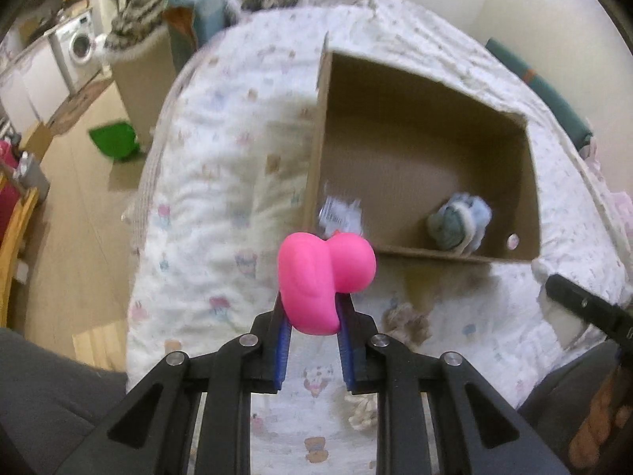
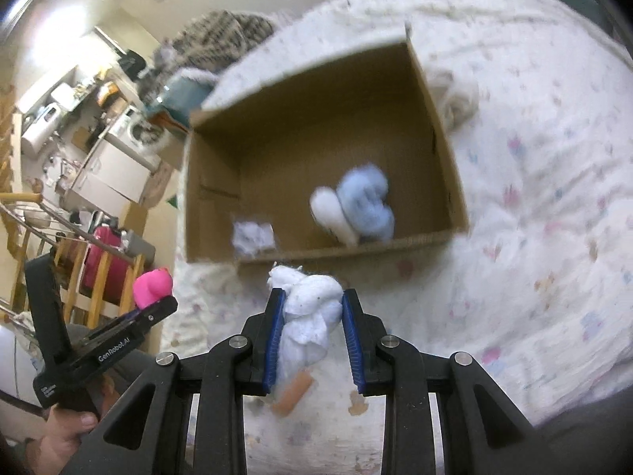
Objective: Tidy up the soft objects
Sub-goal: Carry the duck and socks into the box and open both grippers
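Beyond both tools spreads a bed (image 1: 221,182) under a pale printed quilt, with kitchen clutter and a washing machine (image 1: 79,45) off to the far left.

Ahead of each tool sits an open cardboard box (image 2: 435,126) on the quilt, mouth up, its near wall just forward of the fingertips. Inside lie a blue-and-white plush (image 2: 356,206) toward the right near corner and a small crumpled white piece (image 2: 253,237) toward the left near corner.

Clamped in the left tool (image 1: 312,308) is a pink squishy toy (image 1: 320,277), bulging up and forward past the fingertips; the box's left near corner lies directly ahead and slightly right of it. Pinched in the right tool (image 2: 310,308) is a white fluffy toy (image 2: 308,308), its long axis running along the fingers, an orange end hanging back toward the handle. This tool looks the nearer to the opening, the box's near wall straight ahead.

Both loads likely go forward over that near wall before release.

Just short of the left tool, a tan knotted rope (image 1: 407,320) lies on the quilt.
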Demonstrator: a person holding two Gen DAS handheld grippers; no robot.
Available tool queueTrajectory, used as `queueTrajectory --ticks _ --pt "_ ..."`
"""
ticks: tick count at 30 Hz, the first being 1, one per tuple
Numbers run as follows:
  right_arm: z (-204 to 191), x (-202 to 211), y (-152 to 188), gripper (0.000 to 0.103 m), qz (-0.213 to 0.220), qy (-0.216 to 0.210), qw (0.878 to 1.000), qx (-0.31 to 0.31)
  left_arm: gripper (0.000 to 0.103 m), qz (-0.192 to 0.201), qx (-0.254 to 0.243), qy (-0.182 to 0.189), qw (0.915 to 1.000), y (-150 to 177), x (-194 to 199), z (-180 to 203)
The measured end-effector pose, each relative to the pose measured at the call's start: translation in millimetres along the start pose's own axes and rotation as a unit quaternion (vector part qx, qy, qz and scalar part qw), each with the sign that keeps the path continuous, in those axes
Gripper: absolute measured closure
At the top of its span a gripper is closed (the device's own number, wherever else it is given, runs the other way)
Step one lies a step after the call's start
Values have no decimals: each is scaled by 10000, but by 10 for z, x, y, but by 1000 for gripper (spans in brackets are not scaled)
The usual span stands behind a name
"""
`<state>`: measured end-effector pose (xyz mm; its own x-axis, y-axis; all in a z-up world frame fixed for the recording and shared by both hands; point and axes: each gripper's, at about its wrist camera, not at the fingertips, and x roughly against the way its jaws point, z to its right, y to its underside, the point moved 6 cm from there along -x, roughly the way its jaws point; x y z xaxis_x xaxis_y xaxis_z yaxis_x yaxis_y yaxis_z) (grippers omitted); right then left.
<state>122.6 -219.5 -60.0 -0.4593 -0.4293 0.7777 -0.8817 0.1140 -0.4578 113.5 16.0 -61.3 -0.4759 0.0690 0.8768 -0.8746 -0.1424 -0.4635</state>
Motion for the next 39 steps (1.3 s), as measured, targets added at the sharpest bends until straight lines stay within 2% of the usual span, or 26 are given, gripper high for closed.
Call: queueTrajectory --ticks 4,9,17,28,39 --pt "-22 125 -210 73 291 -48 9996 44 84 264 -283 -11 9993 -179 96 119" --pt "6 120 -453 73 521 210 9980 304 84 384 -496 -14 9980 -443 42 248" --pt "165 -122 -731 73 520 455 9971 312 84 426 -794 -58 9959 -747 -194 464" --pt "459 -579 -618 73 137 820 9965 96 84 222 -939 -148 9952 -636 -696 470" --pt "487 -721 -492 73 -185 1032 9944 160 84 58 -866 -158 9961 -560 -799 417"
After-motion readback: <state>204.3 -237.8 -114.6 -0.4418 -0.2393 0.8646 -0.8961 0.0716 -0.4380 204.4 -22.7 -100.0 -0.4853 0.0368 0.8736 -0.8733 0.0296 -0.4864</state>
